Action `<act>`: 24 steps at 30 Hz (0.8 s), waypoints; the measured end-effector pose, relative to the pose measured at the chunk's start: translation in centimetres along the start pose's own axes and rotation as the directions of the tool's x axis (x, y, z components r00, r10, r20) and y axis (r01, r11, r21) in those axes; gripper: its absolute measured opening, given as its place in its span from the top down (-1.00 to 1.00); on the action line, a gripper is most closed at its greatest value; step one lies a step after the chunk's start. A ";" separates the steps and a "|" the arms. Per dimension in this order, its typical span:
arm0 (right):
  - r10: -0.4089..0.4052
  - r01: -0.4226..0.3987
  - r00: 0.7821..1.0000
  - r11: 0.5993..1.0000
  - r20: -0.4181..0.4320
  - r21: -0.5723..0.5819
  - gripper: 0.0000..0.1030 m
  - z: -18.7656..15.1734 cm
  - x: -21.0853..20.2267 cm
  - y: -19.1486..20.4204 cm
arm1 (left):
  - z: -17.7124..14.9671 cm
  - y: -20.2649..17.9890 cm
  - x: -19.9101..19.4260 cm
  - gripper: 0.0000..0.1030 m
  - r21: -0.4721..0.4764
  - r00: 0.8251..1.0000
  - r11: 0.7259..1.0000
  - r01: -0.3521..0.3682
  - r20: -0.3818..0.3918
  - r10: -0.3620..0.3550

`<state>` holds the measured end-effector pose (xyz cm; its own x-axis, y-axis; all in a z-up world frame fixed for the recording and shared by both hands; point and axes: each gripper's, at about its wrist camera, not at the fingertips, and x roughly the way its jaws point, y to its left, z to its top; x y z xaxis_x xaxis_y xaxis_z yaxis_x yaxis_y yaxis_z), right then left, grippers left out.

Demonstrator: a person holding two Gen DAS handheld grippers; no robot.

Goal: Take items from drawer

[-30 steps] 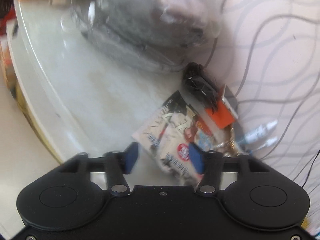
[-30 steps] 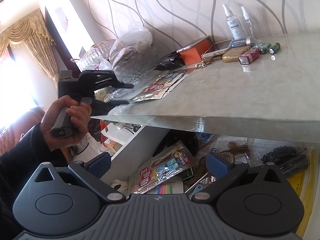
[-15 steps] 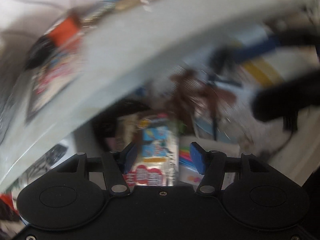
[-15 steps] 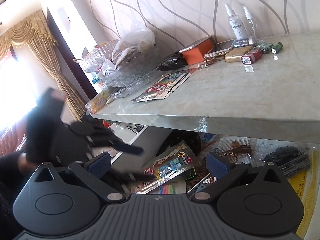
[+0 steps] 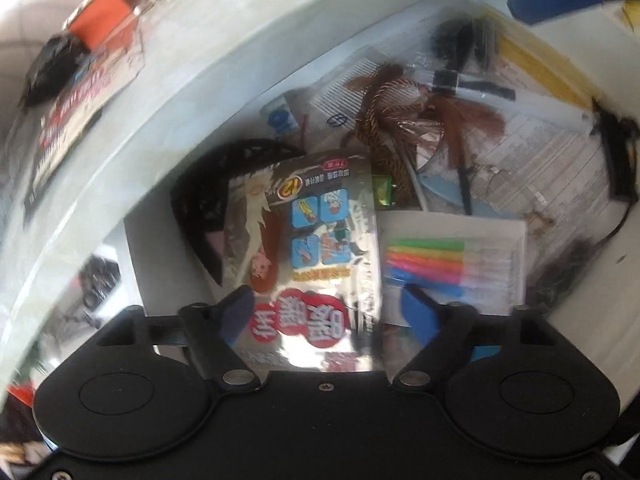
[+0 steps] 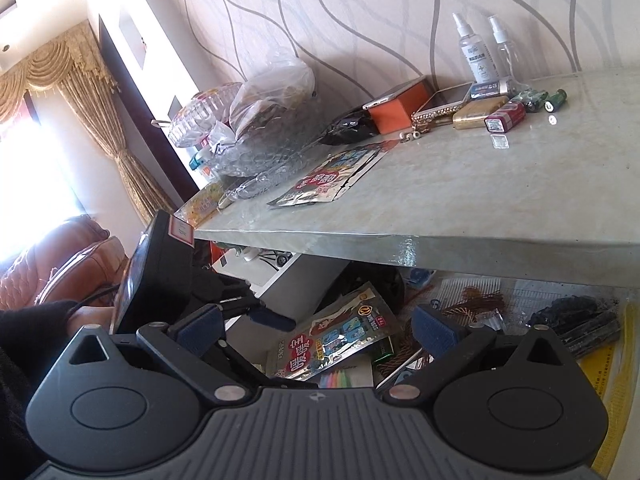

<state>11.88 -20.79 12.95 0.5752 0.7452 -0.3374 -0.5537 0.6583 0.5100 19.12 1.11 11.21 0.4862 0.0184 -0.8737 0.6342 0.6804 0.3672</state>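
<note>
The left gripper [image 5: 326, 314] has swung down from the bench [image 6: 460, 200] into the open drawer [image 5: 580, 264], jaws wide apart astride a silver snack packet [image 5: 316, 240] lying beside a pack of coloured markers [image 5: 440, 264], gripping nothing, while the right gripper [image 6: 316, 326] hovers above, jaws open and empty.

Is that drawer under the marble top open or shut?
Open. The white drawer is pulled out below the grey marble tabletop, its contents exposed: a silver foil packet and coloured pens.
</note>
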 end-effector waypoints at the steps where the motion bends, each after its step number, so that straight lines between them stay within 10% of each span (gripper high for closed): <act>1: 0.000 0.000 1.000 1.000 0.001 0.000 -1.00 0.0 0.0 0.0 | -0.1 0.1 0.1 -0.72 0.001 1.000 1.000 -0.009 -0.001 0.009; 6: -0.002 0.002 1.000 1.000 0.002 0.001 -1.00 0.0 -0.1 0.0 | -0.3 1.6 -0.1 0.12 -0.066 0.998 0.996 -0.052 0.016 0.053; 12: -0.006 0.006 1.000 1.000 0.003 0.002 -1.00 0.0 -0.1 0.0 | -0.6 2.9 0.2 0.24 -0.127 0.995 0.988 -0.089 0.029 0.094; 15: -0.008 0.008 1.000 1.000 0.003 0.003 -1.00 0.0 -0.1 -0.1 | -0.3 3.5 -1.3 0.90 -0.145 0.997 0.987 -0.067 0.035 0.073; 24: -0.011 0.011 1.000 1.000 0.013 0.026 -1.00 0.2 -0.4 -0.4 | 1.0 5.6 -7.1 0.91 -0.172 0.999 0.985 -0.011 0.042 0.018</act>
<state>11.97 -21.35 13.00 0.5894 0.7362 -0.3325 -0.5316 0.6634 0.5266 19.81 4.01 19.81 0.5226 -0.0002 -0.8526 0.5165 0.7957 0.3164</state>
